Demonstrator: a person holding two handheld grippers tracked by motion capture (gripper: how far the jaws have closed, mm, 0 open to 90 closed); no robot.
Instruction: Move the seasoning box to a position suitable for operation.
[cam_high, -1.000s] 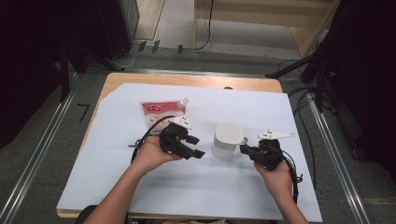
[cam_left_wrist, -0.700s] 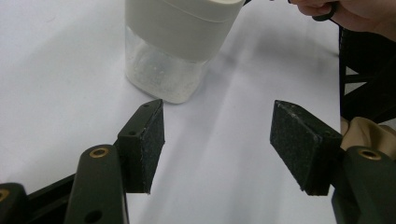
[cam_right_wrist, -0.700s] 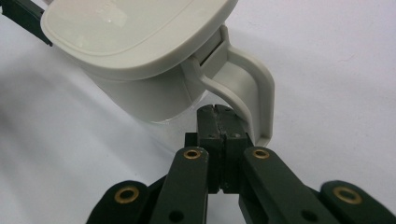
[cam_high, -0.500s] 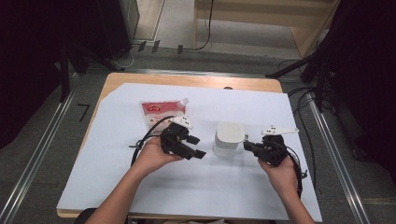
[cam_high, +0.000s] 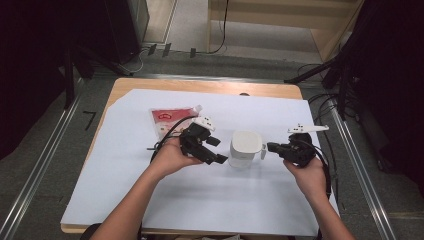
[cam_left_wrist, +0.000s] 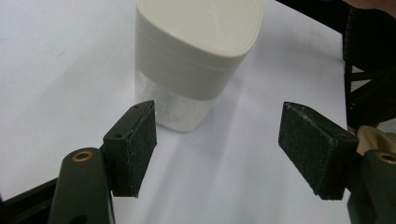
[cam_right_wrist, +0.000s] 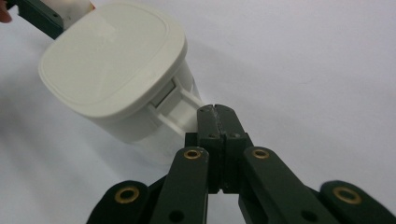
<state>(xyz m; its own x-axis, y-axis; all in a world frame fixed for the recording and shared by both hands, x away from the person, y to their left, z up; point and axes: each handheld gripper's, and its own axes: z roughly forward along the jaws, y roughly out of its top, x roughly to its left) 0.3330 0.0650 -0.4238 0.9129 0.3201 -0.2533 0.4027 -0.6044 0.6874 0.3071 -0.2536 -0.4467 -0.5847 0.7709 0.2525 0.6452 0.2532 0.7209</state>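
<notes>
High view: a white lidded container (cam_high: 245, 148) stands upright at the middle of the frame on the white-covered worktop (cam_high: 125, 200), between both hands. The right tongs (cam_right_wrist: 213, 110) are pressed together, their tips against the container's side handle (cam_right_wrist: 180, 109); whether they pinch it I cannot tell, probably steadying it. The left tongs (cam_left_wrist: 219, 144) stand wide apart just short of the container's clear lower body, likely lined up to grasp it. A red pouch (cam_high: 167, 120) lies at upper left.
</notes>
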